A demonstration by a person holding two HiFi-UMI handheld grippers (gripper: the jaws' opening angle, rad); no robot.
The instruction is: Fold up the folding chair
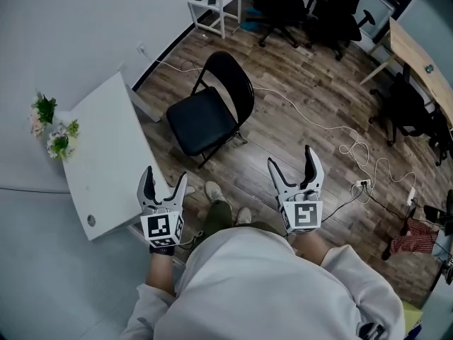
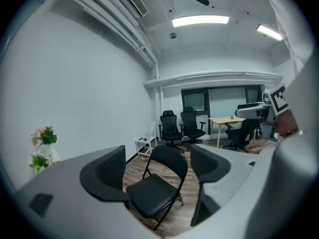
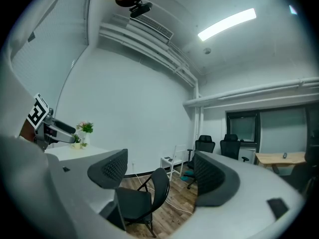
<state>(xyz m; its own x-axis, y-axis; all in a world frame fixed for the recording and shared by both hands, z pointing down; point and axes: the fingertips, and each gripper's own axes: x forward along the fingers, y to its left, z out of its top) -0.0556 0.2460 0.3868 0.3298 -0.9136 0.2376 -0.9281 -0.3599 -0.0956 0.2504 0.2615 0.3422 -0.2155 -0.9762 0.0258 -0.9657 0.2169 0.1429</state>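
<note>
Matt black padded folding chair [image 1: 202,122] with thin metal tubing, on wood-grain plank floor [image 1: 276,151]

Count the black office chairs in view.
3 office chairs: one and another side by side at the back, a third at the wooden desk; others may be hidden.

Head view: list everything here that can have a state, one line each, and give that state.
folding chair: unfolded, standing on the wood floor, seat down, nothing on it.
left tool: open, empty, well short of the chair.
right tool: open, empty, well short of the chair.
white table: upright, beside the chair.
office chairs: upright, at the far end of the room.
</note>
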